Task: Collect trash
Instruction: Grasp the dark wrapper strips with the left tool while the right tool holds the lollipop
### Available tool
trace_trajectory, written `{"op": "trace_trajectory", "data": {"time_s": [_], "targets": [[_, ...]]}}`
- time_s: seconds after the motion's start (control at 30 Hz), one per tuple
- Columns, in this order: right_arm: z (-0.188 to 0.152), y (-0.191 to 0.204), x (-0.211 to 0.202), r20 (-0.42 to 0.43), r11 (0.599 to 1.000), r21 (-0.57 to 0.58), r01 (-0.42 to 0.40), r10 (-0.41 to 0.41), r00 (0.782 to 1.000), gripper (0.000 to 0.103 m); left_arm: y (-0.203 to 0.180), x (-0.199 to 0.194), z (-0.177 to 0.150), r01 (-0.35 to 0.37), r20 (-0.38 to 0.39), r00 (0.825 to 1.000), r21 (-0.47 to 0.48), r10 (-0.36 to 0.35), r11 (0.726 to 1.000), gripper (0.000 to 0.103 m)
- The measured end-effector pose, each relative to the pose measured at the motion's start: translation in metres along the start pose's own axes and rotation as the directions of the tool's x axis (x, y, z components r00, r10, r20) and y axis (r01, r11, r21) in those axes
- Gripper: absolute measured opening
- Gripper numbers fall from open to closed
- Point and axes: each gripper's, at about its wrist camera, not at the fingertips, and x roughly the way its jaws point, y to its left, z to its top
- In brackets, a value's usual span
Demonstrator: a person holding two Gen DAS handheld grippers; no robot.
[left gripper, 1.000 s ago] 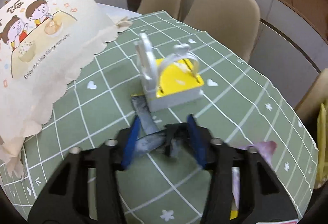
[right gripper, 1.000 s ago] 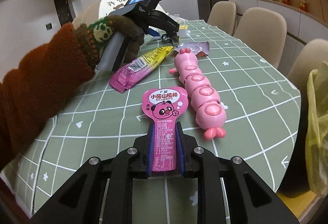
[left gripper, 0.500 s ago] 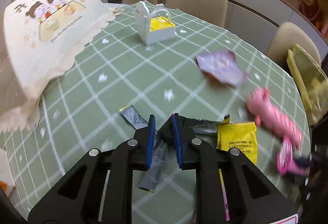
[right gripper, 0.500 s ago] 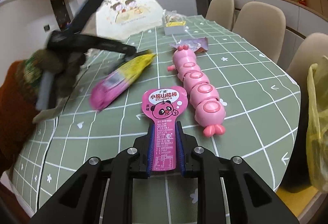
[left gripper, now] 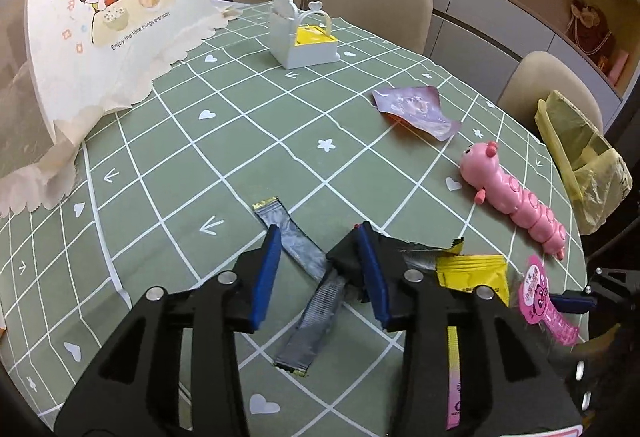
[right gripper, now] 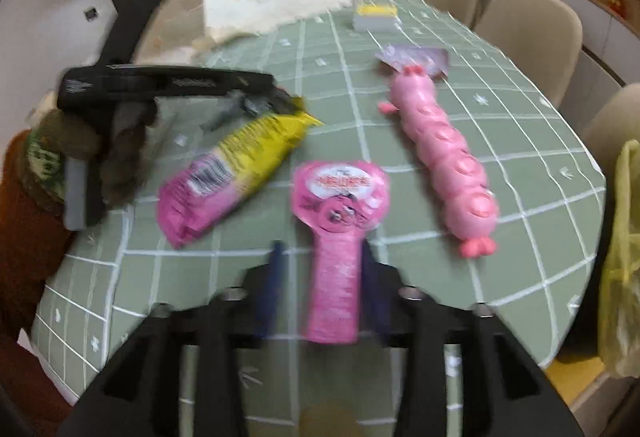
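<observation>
Both grippers tilt steeply down at the table point(left gripper: 168, 141). The left gripper point(left gripper: 320, 269) is opening, a silver wrapper point(left gripper: 308, 297) lying loose between its jaws. The right gripper point(right gripper: 320, 277) is also opening, its jaws wide around a pink lollipop wrapper point(right gripper: 336, 237).

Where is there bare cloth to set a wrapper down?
Open cloth lies between the paper cover, the white box and the silver wrapper. Crowded: near edge, around the yellow-pink packet, pink lollipop wrapper, pink caterpillar toy.
</observation>
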Motion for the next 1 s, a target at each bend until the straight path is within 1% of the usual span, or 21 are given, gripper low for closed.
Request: {"op": "trace_trajectory", "data": {"time_s": [0.13, 0.2, 0.23, 0.37, 0.4, 0.47, 0.5, 0.57, 0.8, 0.83, 0.87, 0.9, 1.0], "targets": [[0.003, 0.014, 0.006, -0.034, 0.995, -0.074, 0.071, -0.073, 0.997, 0.055, 0.001, -0.002, 0.000, 0.020, -0.003, 1.000, -0.013, -0.020, 1.000, 0.039], [0.001, 0.022, 0.007, -0.037, 0.988, -0.109, 0.113, -0.117, 0.992, 0.055, 0.002, -0.004, 0.001, 0.025, -0.002, 1.000, -0.023, -0.025, 0.999, 0.039], [0.000, 0.022, 0.006, -0.034, 0.988, -0.098, 0.118, -0.122, 0.992, 0.055, 0.002, -0.005, 0.001, 0.023, -0.001, 1.000, -0.025, -0.023, 0.999, 0.039], [-0.001, 0.018, 0.004, -0.032, 0.992, -0.085, 0.097, -0.100, 0.995, 0.055, 0.003, -0.007, 0.000, 0.023, -0.002, 1.000, -0.030, -0.023, 0.999, 0.039], [-0.001, 0.015, 0.002, -0.033, 0.995, -0.067, 0.075, -0.077, 0.996, 0.055, 0.004, -0.007, 0.001, 0.025, -0.003, 1.000, -0.030, -0.026, 0.999, 0.040], [0.000, 0.009, -0.006, 0.008, 0.999, -0.022, 0.048, -0.048, 0.999, 0.055, 0.004, -0.008, 0.001, 0.032, -0.004, 0.999, -0.029, -0.032, 0.999, 0.040], [0.001, 0.003, -0.013, 0.042, 0.999, 0.006, 0.049, -0.049, 0.998, 0.055, 0.004, -0.009, 0.001, 0.034, -0.004, 0.999, -0.029, -0.034, 0.999, 0.040], [0.005, -0.003, -0.016, 0.054, 0.998, 0.028, 0.053, -0.055, 0.997, 0.055, 0.004, -0.010, 0.001, 0.035, -0.004, 0.999, -0.030, -0.035, 0.999, 0.040], [0.015, -0.009, 0.004, 0.019, 0.996, 0.018, 0.090, -0.091, 0.996, 0.055, 0.003, -0.009, 0.001, 0.037, -0.006, 0.999, -0.030, -0.037, 0.999, 0.040], [0.017, -0.011, 0.008, 0.017, 0.994, 0.022, 0.104, -0.104, 0.994, 0.054, 0.003, -0.010, 0.002, 0.037, -0.004, 0.999, -0.032, -0.037, 0.999, 0.040], [0.018, -0.013, 0.010, 0.021, 0.993, 0.031, 0.116, -0.117, 0.993, 0.051, 0.004, -0.010, 0.002, 0.038, -0.002, 0.999, -0.035, -0.038, 0.999, 0.040], [0.019, -0.015, 0.010, 0.028, 0.992, 0.044, 0.115, -0.117, 0.993, 0.046, 0.004, -0.011, 0.002, 0.042, 0.001, 0.999, -0.038, -0.042, 0.998, 0.040], [0.020, -0.010, -0.003, 0.089, 0.995, 0.034, 0.096, -0.098, 0.991, 0.046, 0.008, -0.015, 0.004, 0.070, 0.012, 0.998, -0.052, -0.069, 0.996, 0.040]]}}
